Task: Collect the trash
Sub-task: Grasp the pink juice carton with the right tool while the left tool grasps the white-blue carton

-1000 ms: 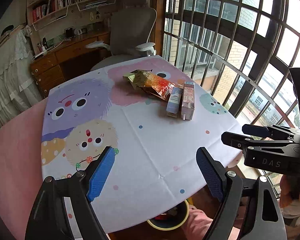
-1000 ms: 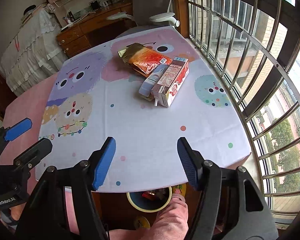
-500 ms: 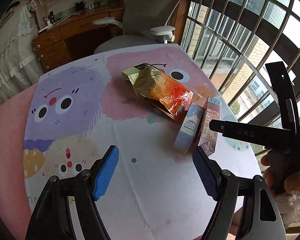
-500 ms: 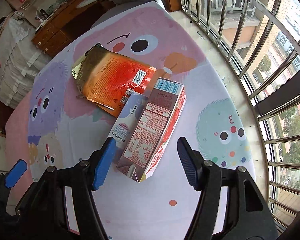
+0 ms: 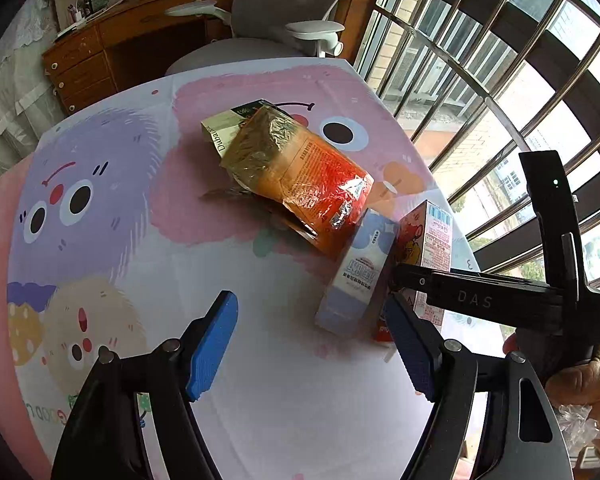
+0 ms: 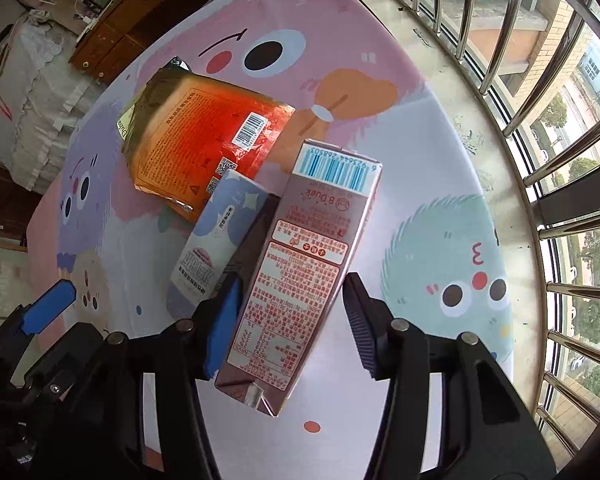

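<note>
Three pieces of trash lie together on the cartoon tablecloth. A red-and-white drink carton lies flat, and my right gripper stands open astride its near end, one blue pad on each side. A pale blue carton lies against its left side. Beyond them is a crumpled orange snack bag resting on a green box. My left gripper hangs open over bare cloth, just short of the pale blue carton. The left wrist view shows the right gripper side-on at the red carton.
A grey office chair stands behind the table, with a wooden desk further back. Barred windows run close along the table's right edge. The hand on the right gripper also holds crumpled clear plastic.
Both grippers have moved forward over the table towards the trash. The right one now straddles the red carton's near end; the left has come up beside the pale blue carton.
</note>
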### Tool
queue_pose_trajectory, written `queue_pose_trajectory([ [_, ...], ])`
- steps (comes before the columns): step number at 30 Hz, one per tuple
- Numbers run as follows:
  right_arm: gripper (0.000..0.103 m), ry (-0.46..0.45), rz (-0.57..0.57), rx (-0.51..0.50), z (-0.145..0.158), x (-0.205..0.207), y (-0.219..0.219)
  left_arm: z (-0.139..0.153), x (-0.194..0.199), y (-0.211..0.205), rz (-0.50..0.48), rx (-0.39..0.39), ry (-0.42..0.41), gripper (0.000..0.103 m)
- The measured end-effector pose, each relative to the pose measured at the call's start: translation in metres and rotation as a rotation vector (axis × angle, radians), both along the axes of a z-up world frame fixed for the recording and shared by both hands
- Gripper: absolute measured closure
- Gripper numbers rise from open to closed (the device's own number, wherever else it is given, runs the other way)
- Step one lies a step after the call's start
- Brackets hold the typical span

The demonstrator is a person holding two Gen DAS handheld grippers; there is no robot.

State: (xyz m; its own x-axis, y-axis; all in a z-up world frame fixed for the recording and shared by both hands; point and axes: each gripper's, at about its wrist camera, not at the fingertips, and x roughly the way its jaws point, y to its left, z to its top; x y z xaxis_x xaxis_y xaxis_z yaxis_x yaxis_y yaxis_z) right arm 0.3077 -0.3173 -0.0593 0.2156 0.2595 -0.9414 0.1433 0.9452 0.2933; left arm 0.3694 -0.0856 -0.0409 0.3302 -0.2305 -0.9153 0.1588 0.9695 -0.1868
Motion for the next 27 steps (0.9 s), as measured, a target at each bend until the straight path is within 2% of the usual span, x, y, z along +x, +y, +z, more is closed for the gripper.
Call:
queue_pose_trajectory([
  [3, 0.062, -0.007, 0.025, 0.013, 0.003, -0.009, -0.012, -0.013, 0.007, -0.021, -0.055, -0.006, 0.027, 0.025],
  [12, 0.065, -0.011, 0.026, 0.073, 0.008, -0.035, -0.043, -0.054, 0.040, -0.074, -0.157, 0.042, 0.094, 0.029],
  [16, 0.065, -0.014, 0.028, 0.092, 0.008, -0.041, -0.050, -0.073, 0.056, -0.081, -0.152, 0.050, 0.144, 0.045],
  [18, 0.065, -0.014, 0.027, 0.096, 0.009, -0.044, -0.052, -0.081, 0.060, -0.082, -0.147, 0.035, 0.173, 0.064],
  [22, 0.065, -0.012, 0.036, 0.104, 0.010, -0.048, -0.048, -0.081, 0.056, -0.078, -0.134, 0.012, 0.148, 0.068],
  [27, 0.065, -0.021, 0.069, 0.102, 0.014, -0.054, -0.031, -0.066, 0.035, -0.064, -0.123, 0.010, 0.107, 0.069],
])
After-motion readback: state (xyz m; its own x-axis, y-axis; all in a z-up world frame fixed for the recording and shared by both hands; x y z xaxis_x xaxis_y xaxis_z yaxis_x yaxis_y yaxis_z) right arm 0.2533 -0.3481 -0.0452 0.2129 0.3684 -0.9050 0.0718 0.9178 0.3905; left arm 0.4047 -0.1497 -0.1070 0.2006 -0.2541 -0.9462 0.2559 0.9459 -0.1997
